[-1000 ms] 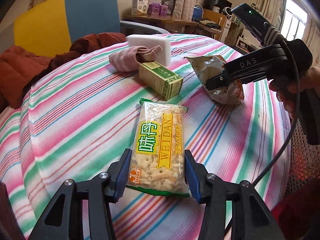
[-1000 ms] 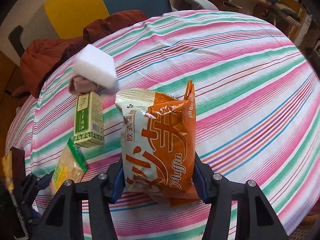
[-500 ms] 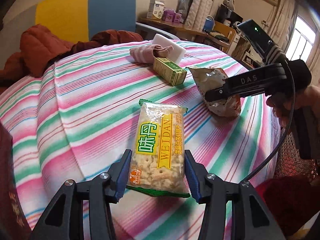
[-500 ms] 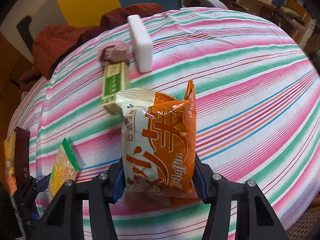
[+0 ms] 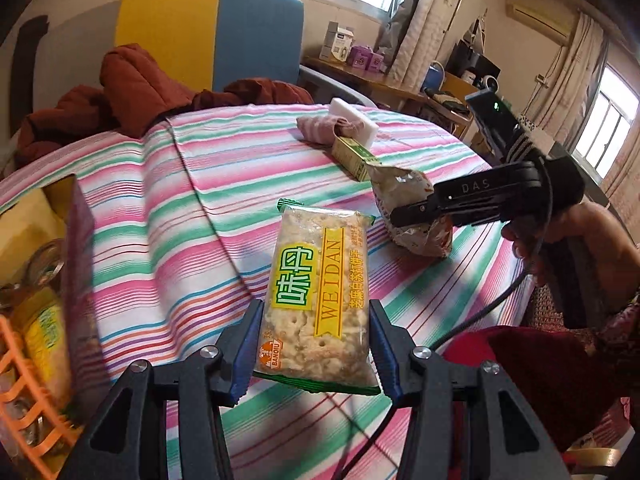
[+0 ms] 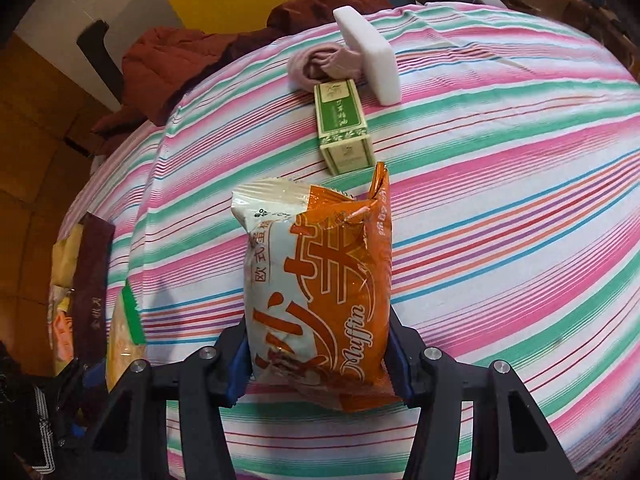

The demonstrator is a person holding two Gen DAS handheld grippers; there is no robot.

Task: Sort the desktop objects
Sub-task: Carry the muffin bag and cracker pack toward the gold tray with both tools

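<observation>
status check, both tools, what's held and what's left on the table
Left tool shut on cracker pack. Right tool shut on muffin bag. Green box, sock, white sponge on table. Nothing in the way.

The cracker packet reads "WEIDAN"; the orange snack bag reads "Muffin"; the right gripper carries "DAS".

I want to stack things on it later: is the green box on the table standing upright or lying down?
Lying down. The green box rests on a long side on the striped tablecloth, one end facing the right wrist camera.
</observation>
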